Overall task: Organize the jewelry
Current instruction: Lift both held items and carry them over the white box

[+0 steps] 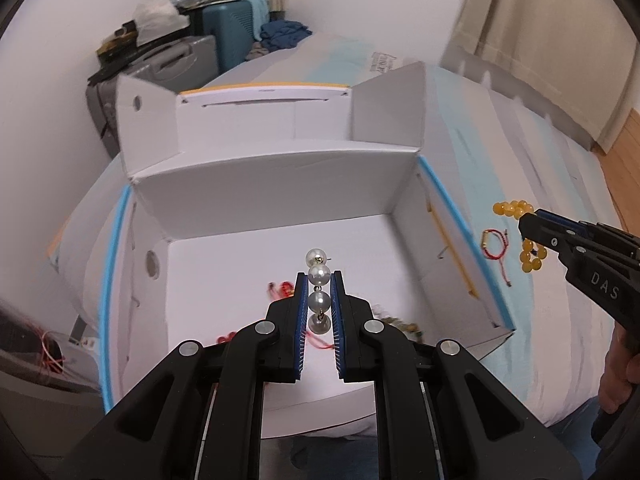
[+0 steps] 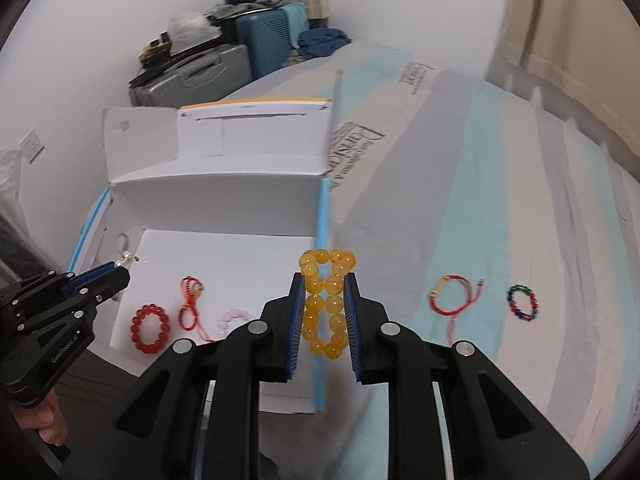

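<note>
My left gripper (image 1: 319,280) is shut on a white pearl drop earring (image 1: 319,283) and holds it above the floor of an open white cardboard box (image 1: 280,176). My right gripper (image 2: 323,280) is shut on a yellow bead bracelet (image 2: 326,300) and holds it over the box's right wall (image 2: 322,240). In the box lie a red bead bracelet (image 2: 150,328), a red cord bracelet (image 2: 191,300) and pale pink beads (image 2: 234,318). On the bed outside lie a red cord bracelet (image 2: 450,296) and a multicolour bead bracelet (image 2: 523,303).
The box stands on a bed with a blue and white striped cover (image 2: 500,200). Suitcases (image 2: 224,64) with clutter stand at the back by the wall. A curtain (image 1: 560,40) hangs at the right. A hand (image 2: 48,428) holds the left gripper.
</note>
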`<action>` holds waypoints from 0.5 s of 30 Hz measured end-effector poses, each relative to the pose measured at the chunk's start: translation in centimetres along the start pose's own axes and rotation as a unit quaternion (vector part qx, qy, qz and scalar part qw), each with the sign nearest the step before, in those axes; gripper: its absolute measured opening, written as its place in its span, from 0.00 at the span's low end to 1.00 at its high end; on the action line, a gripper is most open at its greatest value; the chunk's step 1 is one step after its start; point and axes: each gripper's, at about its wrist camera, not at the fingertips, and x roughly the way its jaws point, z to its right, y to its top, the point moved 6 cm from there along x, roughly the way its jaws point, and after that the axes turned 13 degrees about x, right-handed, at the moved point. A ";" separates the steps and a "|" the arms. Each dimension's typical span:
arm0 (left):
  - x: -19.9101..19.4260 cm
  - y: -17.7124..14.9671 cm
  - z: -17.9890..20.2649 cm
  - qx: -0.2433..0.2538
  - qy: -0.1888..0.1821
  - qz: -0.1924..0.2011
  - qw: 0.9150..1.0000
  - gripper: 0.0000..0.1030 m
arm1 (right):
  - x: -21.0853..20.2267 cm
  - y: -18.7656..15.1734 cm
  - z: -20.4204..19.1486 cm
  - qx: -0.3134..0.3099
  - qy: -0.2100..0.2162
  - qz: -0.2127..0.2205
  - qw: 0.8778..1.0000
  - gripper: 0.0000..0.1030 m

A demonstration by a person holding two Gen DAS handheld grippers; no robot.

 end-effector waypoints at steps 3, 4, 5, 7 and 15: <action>0.3 -0.8 -1.3 -0.011 0.003 -0.006 1.000 0.10 | 0.7 -0.5 -1.8 -0.012 0.009 -0.008 1.000 0.18; 0.4 -1.0 -1.7 -0.015 0.003 -0.008 1.000 0.10 | 1.0 -0.7 -2.4 -0.017 0.011 -0.011 1.000 0.18; 0.6 -1.3 -2.2 -0.018 0.005 -0.011 1.000 0.10 | 1.5 -1.0 -3.1 -0.022 0.013 -0.016 1.000 0.18; 0.9 -1.5 -2.7 -0.022 0.006 -0.015 1.000 0.10 | 2.3 -1.3 -4.1 -0.029 0.015 -0.024 0.999 0.18; 2.7 -3.3 -4.3 -0.035 0.000 -0.044 0.998 0.10 | 5.7 -3.5 -6.6 -0.049 0.014 -0.073 0.996 0.18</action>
